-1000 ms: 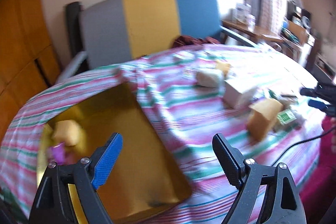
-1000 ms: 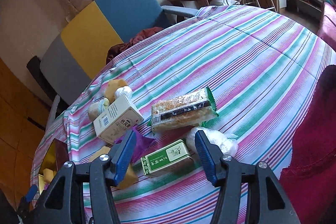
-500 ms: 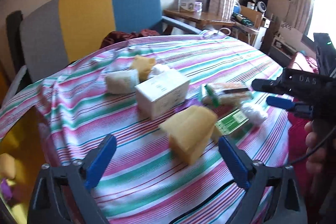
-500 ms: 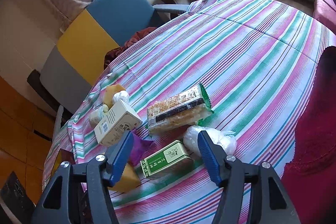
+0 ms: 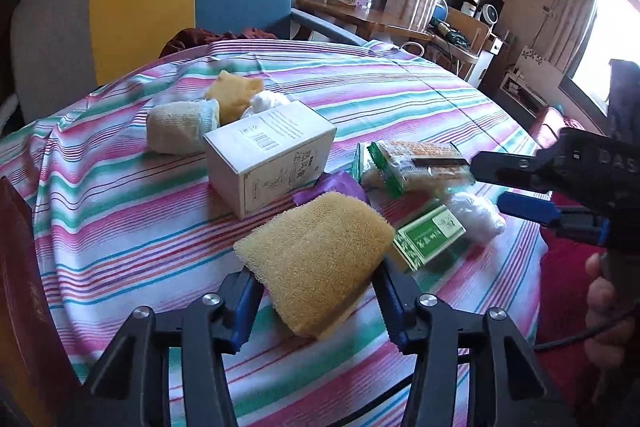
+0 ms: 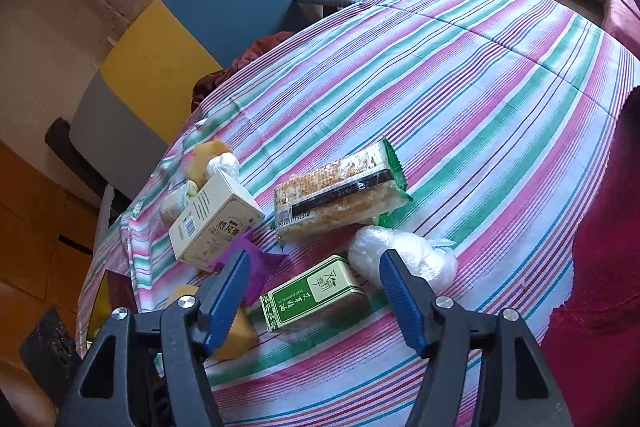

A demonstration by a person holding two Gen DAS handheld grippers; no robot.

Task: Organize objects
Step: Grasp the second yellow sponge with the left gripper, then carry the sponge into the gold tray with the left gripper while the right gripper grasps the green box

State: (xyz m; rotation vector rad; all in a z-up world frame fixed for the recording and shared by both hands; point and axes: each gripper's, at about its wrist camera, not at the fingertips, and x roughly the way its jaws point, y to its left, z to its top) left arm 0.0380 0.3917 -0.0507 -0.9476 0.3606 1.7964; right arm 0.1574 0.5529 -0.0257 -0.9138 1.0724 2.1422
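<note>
Left gripper [image 5: 316, 291] straddling yellow sponge [image 5: 316, 259], contact unclear; right gripper [image 6: 314, 279] spread wide above green tin [image 6: 314, 295] beside sponge.

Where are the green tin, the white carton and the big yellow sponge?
green tin [image 6: 314, 293]: right wrist view, lid centre.
white carton [image 5: 270, 157]: left wrist view, front side face.
yellow sponge [image 5: 316, 255]: left wrist view, top surface.

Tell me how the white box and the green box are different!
The white box is clearly bigger and taller than the green box, which is small and flat. The white box is pale with a barcode on top; the green box is bright green with a lighter label. The white box sits beside a rolled cloth; the green box sits beside a clear plastic bag. Both lie on the striped tablecloth, untouched by either hand-held gripper.
</note>
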